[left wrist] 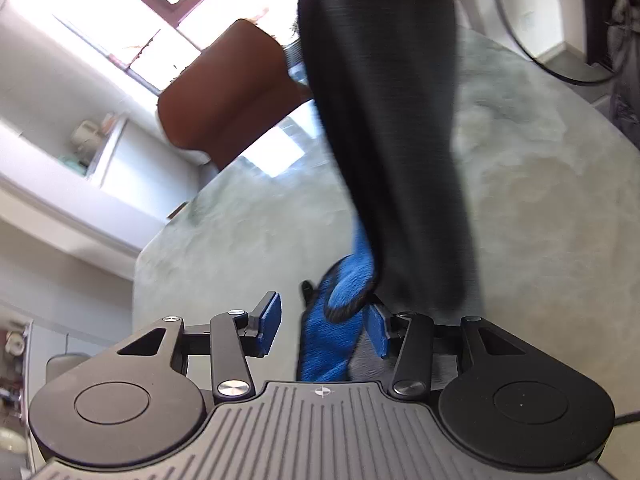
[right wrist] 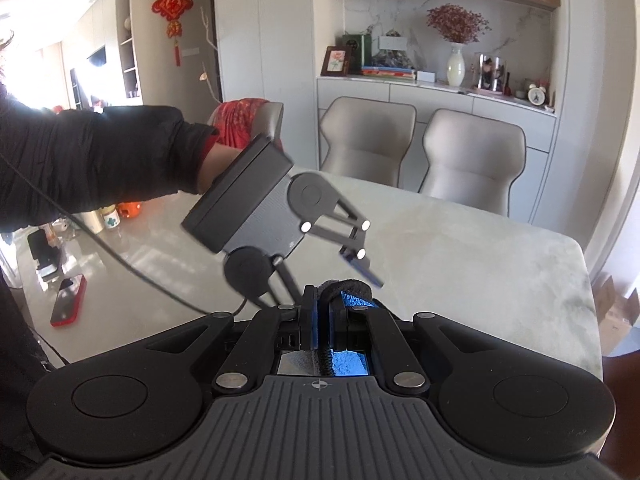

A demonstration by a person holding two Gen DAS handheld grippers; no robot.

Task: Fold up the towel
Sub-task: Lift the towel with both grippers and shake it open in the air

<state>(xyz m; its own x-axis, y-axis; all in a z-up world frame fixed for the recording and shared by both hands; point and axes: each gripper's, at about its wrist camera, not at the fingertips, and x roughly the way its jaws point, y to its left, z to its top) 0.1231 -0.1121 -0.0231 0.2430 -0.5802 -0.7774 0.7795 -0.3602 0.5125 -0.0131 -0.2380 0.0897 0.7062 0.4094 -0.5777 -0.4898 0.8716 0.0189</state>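
Over pale marble desk [right wrist: 460, 248]: right tool [right wrist: 323, 316] clenched on blue towel [right wrist: 352, 300]; left tool [left wrist: 324, 328] spread wide, towel between its pads, ungripped.

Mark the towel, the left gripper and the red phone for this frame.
towel [left wrist: 324, 344]: left wrist view, blue pile between the fingers.
left gripper [right wrist: 360, 266]: right wrist view, between its fingertips.
red phone [right wrist: 69, 301]: right wrist view, screen centre.

L gripper [left wrist: 324, 330] open, towel [left wrist: 326, 344] btwn pads.
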